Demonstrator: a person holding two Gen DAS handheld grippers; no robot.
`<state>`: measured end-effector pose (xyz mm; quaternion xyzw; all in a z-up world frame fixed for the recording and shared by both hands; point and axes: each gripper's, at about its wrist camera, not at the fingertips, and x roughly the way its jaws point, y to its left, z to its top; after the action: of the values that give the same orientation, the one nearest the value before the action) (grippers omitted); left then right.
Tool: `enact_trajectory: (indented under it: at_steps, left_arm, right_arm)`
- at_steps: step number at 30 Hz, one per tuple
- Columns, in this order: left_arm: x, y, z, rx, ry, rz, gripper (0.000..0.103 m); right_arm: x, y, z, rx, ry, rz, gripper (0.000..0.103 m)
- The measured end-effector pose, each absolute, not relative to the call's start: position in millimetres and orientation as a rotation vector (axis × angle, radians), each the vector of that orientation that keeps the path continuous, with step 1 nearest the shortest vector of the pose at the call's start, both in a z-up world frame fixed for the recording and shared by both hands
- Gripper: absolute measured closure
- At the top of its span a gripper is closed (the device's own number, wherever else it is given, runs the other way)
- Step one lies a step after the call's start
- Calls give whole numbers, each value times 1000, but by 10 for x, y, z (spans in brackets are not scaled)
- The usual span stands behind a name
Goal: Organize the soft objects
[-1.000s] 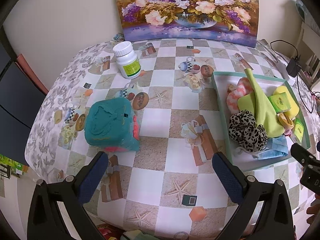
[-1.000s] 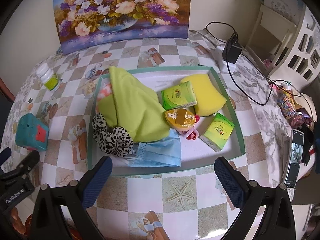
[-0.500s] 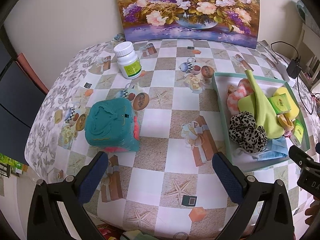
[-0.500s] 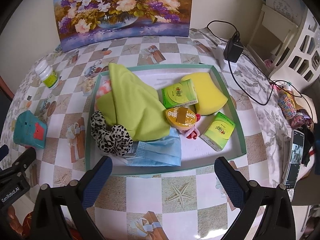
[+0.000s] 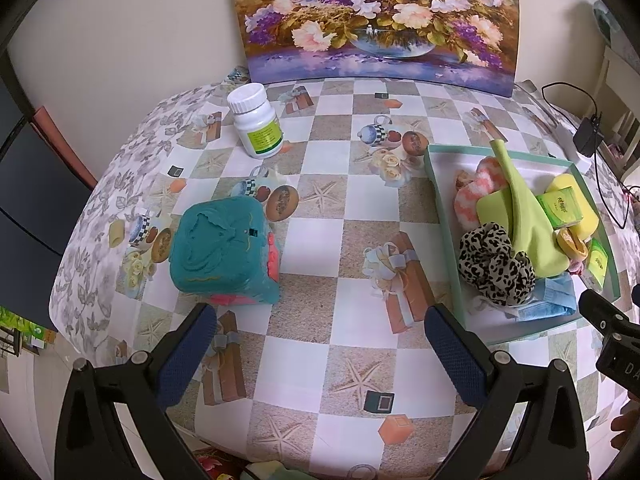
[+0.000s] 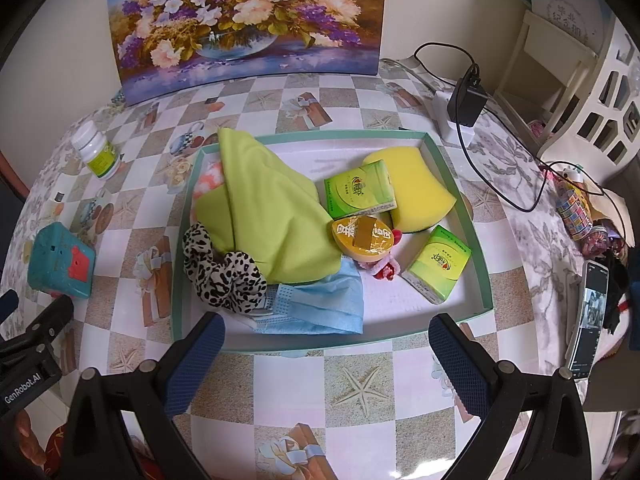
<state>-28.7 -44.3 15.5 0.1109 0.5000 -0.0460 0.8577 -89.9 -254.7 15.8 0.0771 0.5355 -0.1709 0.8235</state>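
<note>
green tray [image 6: 456, 184] holds most soft things. teal soft cube [image 5: 224, 250] sits on the table outside it, ahead-left of my left gripper [image 5: 320, 354], the nearer one. both spread, empty; right gripper [image 6: 326, 358] at tray's near rim. since earlier: both drifted slightly, nothing grasped.

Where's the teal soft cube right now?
The teal soft cube sits on the tablecloth outside the tray, just ahead of the left gripper, below the white pill bottle.
</note>
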Motion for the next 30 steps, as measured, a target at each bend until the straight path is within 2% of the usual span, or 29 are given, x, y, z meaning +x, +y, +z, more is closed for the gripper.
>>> enact_trajectory:
  at_steps: [30]
  left_arm:
    - [-271, -412, 190, 201, 1040, -89, 0]
  right_arm:
    - [-901, -2575, 184, 170, 1134, -369, 0]
